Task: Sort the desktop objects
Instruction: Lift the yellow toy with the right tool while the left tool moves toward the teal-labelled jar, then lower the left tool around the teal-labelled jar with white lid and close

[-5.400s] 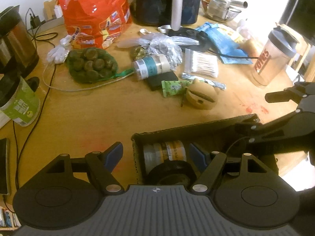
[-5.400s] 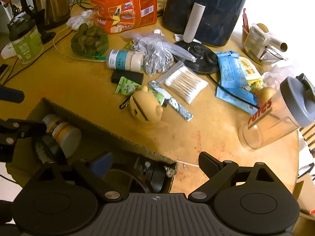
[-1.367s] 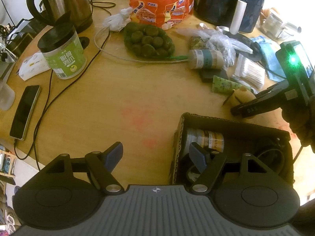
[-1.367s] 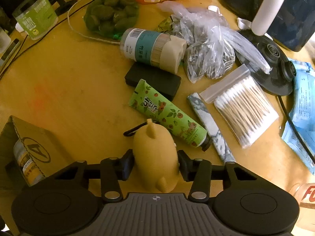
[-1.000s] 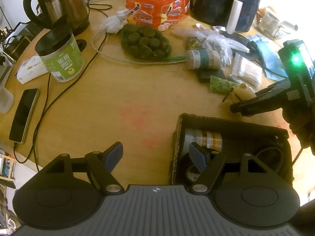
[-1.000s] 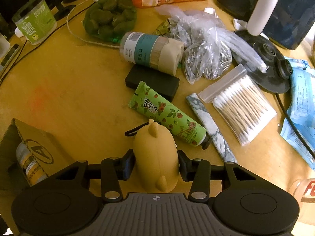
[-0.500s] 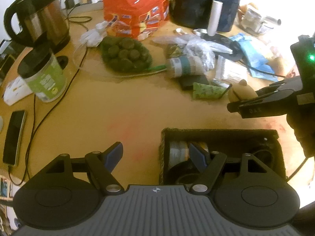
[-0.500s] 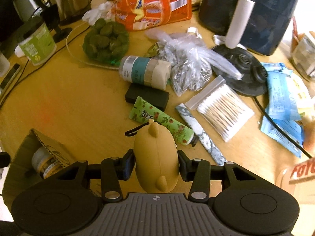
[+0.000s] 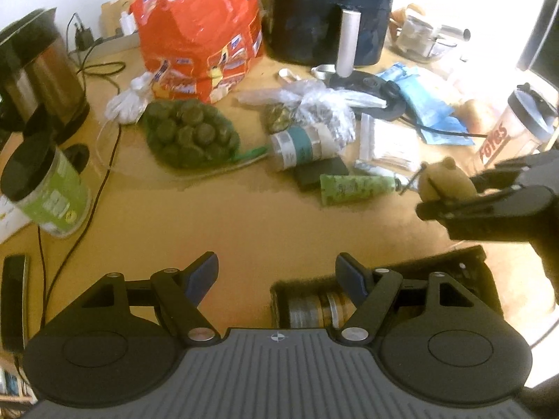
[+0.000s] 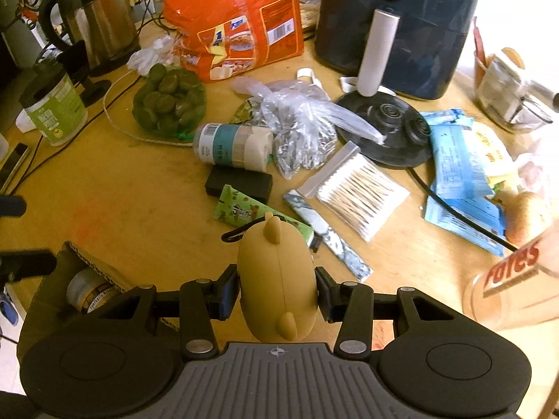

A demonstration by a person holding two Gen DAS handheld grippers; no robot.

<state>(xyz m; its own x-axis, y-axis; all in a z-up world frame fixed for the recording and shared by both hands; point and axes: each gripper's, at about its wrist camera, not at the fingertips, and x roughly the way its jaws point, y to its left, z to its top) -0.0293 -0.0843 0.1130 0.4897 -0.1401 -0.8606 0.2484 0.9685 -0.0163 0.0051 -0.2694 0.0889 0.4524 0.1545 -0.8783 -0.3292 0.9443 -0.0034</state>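
Two blue-padded fingers of the left gripper (image 9: 276,276) stand wide apart with nothing between them, over bare wood of the table (image 9: 195,216). Just under its right finger sits the open cardboard box (image 9: 478,279), a labelled jar (image 9: 314,309) lying inside at its near-left end. Ahead and to the right, the right gripper (image 9: 450,195) comes in from the side, clamped on the tan bear-shaped case (image 9: 442,179), held above the table and beyond the box's far edge. Farther ahead lie a green tube (image 9: 356,188), a black block (image 9: 319,174) and a teal-labelled bottle (image 9: 300,146) on its side; a net bag of green fruit (image 9: 190,134) is ahead to the left, and a green canister (image 9: 45,192) stands far left.

From the right wrist, the gripper (image 10: 277,295) is closed on the bear-shaped case (image 10: 279,286), one pad pressed to each flank, ears pointing away. A black loop (image 10: 232,235) hangs off its far-left side. The box (image 10: 73,269) shows low on the left, corner open, jar (image 10: 89,289) visible within. Directly ahead of the case lies the green tube (image 10: 237,209), partly hidden by it; the black block (image 10: 239,183) touches the tube's far side. Ahead right, a bag of cotton swabs (image 10: 360,192) lies beside a marbled sachet (image 10: 325,234).
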